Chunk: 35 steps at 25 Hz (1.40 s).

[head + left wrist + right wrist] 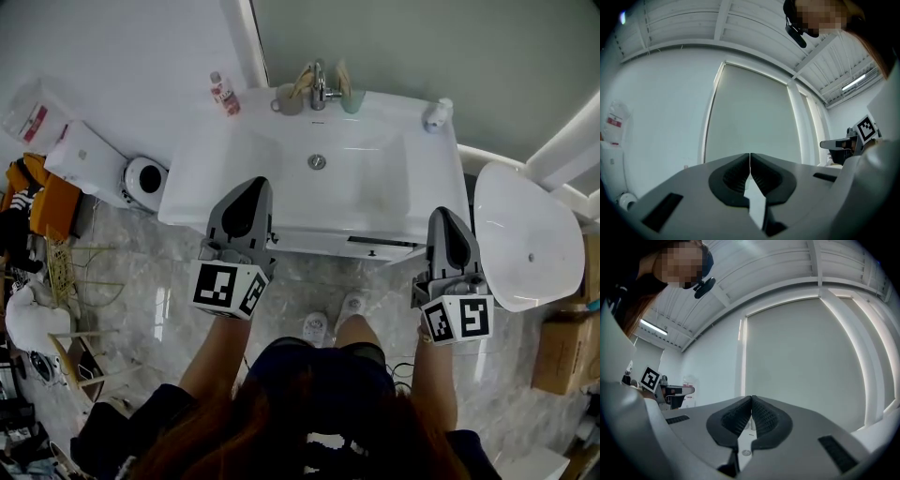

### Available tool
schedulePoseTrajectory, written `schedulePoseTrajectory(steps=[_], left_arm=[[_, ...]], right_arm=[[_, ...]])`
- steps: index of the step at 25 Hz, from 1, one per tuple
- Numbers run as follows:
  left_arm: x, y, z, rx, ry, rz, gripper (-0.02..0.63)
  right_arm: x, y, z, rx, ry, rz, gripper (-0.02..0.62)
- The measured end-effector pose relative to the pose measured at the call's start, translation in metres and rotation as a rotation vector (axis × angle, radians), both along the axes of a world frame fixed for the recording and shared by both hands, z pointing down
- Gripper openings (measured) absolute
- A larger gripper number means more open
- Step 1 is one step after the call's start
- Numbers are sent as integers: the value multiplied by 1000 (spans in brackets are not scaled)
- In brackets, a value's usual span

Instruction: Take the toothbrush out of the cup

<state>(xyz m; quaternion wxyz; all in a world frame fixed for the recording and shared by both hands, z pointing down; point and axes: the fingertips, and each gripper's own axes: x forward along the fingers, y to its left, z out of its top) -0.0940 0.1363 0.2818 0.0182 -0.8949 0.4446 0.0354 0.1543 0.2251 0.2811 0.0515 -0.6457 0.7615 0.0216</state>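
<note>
In the head view a grey cup [288, 100] with a toothbrush [301, 82] leaning in it stands at the back of the white sink [244, 159], left of the tap [320, 86]. A green cup [352, 97] with a brush in it stands right of the tap. My left gripper [255, 182] is shut and empty, its tip over the sink's front left part. At the sink's front right corner my right gripper [441, 214] is also shut and empty. Both gripper views show closed jaws [750, 161] [751, 404] against a pale wall and blind; no cup shows there.
A small bottle with a red label [223, 93] stands at the sink's back left and a white object [436, 114] at its back right. A white toilet [520, 234] is to the right. A white bin [143, 182] and clutter lie left on the marble floor.
</note>
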Motion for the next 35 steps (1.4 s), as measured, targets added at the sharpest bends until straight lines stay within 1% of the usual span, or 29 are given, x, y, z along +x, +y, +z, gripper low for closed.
schedulePoseTrajectory(steps=[4,8,10,15,19,23,29,35], left_arm=[[14,-35,7,-6,-5,-31,21],[30,-76,15,-8,-16,-85,21],[40,-101,12,-9,-7,-116,21],[73,-163,-4,6,21,-178,21],[93,-197,-6,14,8,-230,21],[105,-223,3,-5,17,-275,21],[124,-251,9,-18,5,-270,21],[136,-290,11,-31,-2,-222,21]], right_arm=[[15,-44,5,3,-14,-39,15],[31,-101,16,-5,-28,-105,15],[42,-131,14,-12,-24,-142,15],[82,-207,-4,3,-27,-209,15],[106,-255,-8,11,-37,-259,15],[114,-294,4,-14,-43,-313,15],[112,-327,16,-40,-53,-340,15],[111,-352,23,-52,-55,-298,15]])
